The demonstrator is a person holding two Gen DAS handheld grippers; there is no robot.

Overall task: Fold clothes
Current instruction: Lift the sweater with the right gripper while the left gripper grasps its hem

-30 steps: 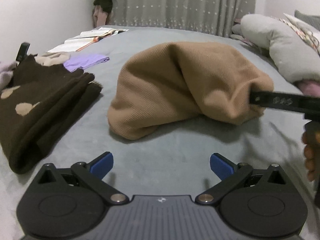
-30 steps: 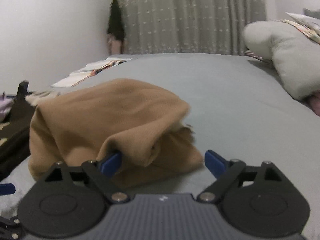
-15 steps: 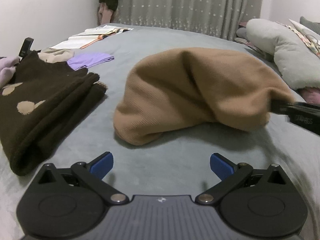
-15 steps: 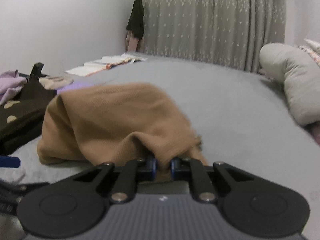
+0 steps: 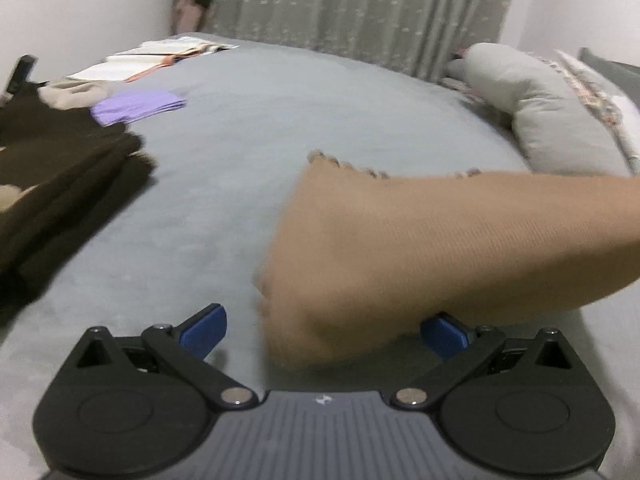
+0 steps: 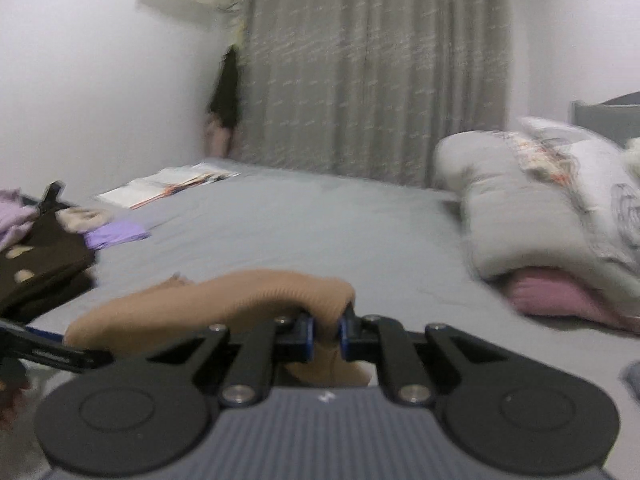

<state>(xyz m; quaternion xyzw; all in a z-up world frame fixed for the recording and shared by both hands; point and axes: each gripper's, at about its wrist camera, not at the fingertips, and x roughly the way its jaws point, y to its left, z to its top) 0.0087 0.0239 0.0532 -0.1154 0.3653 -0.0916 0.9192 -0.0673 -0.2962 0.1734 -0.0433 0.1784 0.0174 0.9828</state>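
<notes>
Sweater (image 5: 440, 248) on bed (image 5: 280, 120) centre; folded garment (image 5: 60, 176) left; pillows (image 5: 540, 108) right; curtain (image 5: 360, 4) behind.

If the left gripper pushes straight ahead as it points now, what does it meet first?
Probably the tan garment: it already hangs between the open left gripper fingers, with the grey bed beyond. Depth is blurred.
</notes>
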